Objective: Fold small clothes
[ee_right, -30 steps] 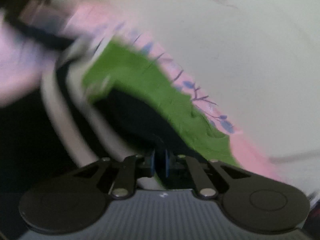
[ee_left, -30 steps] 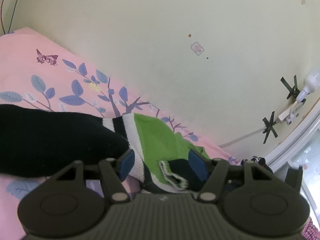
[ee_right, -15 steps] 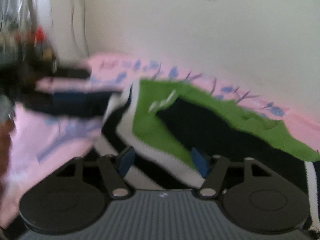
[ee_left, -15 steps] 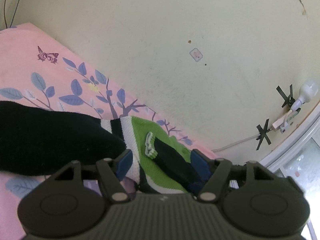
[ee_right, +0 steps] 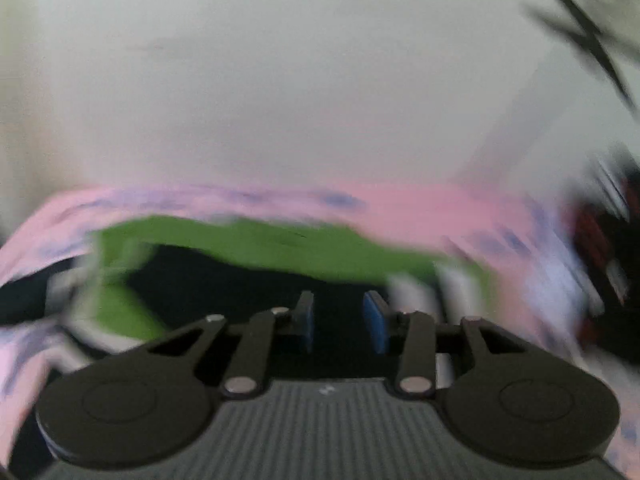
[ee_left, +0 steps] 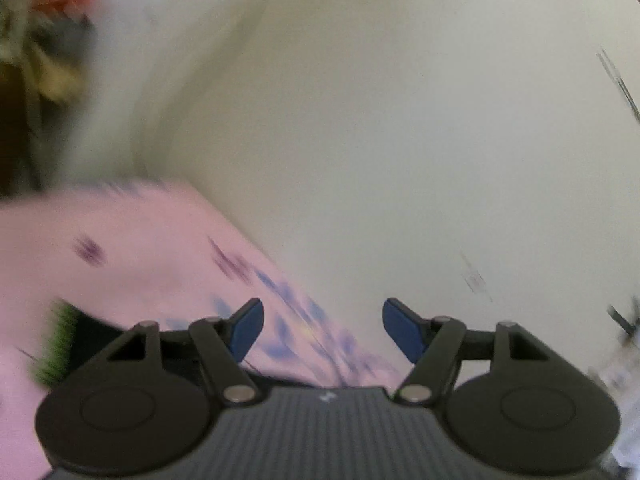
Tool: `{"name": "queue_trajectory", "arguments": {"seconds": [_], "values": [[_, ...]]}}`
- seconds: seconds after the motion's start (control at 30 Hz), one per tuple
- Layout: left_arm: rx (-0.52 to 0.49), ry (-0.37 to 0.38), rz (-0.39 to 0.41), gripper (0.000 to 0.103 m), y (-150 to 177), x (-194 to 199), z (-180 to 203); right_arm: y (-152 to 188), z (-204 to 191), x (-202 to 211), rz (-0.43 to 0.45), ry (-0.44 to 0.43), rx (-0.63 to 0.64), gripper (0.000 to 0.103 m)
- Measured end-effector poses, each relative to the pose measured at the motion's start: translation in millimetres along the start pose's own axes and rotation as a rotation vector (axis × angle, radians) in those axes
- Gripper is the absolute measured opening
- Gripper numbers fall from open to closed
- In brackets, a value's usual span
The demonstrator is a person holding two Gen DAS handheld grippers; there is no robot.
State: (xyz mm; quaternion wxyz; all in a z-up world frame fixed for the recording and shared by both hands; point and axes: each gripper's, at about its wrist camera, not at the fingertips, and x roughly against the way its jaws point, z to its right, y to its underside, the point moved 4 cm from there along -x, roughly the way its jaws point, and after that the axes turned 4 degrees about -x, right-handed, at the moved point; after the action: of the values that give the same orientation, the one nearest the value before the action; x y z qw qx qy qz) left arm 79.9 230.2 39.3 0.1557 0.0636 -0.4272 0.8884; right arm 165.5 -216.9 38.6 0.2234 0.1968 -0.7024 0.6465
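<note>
Both views are blurred by motion. A small green, black and white sweater [ee_right: 260, 252] lies on the pink floral bedsheet [ee_right: 420, 208]. My right gripper [ee_right: 338, 320] hovers over its black part with the jaws partly open and nothing between them. My left gripper [ee_left: 322, 330] is wide open and empty over the pink sheet [ee_left: 140, 248]. Only a green and black edge of the sweater [ee_left: 60, 344] shows at the lower left of the left wrist view.
A cream wall [ee_left: 400, 120] runs along the far side of the bed. Blurred clutter [ee_left: 52, 40] sits at the upper left of the left wrist view. Dark and red items [ee_right: 604, 256] lie off the bed's right end.
My right gripper let go of the black sleeve, which now lies folded across the green body, and has half closed again. My left gripper swung left, away from the sweater.
</note>
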Motion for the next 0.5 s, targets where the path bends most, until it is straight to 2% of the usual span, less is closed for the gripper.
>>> {"name": "queue_trajectory", "arguments": {"seconds": [0.13, 0.2, 0.27, 0.37, 0.43, 0.5], "values": [[0.008, -0.124, 0.085, 0.067, -12.9, 16.9, -16.7, -14.2, -136.6, 9.2, 0.056, -0.255, 0.381, 0.038], [-0.002, -0.156, 0.089, 0.066, -16.5, 19.0, -20.9, -7.1, -198.1, 8.3, 0.07, -0.359, 0.549, 0.038], [-0.001, -0.165, 0.087, 0.065, -20.2, 21.1, -25.5, 8.6, -250.4, -1.0, 0.045, -0.47, 0.686, 0.039], [-0.01, -0.183, 0.113, 0.065, -24.7, 28.2, -27.9, 41.6, -311.3, -23.0, 0.011, -0.529, 0.867, 0.039], [-0.027, -0.206, 0.13, 0.065, -26.8, 33.0, -29.3, 60.9, -336.2, -43.8, 0.008, -0.522, 0.958, 0.043], [-0.033, -0.2, 0.133, 0.065, -27.7, 33.6, -27.5, 73.3, -356.6, -63.4, 0.01, -0.491, 0.999, 0.042]]}}
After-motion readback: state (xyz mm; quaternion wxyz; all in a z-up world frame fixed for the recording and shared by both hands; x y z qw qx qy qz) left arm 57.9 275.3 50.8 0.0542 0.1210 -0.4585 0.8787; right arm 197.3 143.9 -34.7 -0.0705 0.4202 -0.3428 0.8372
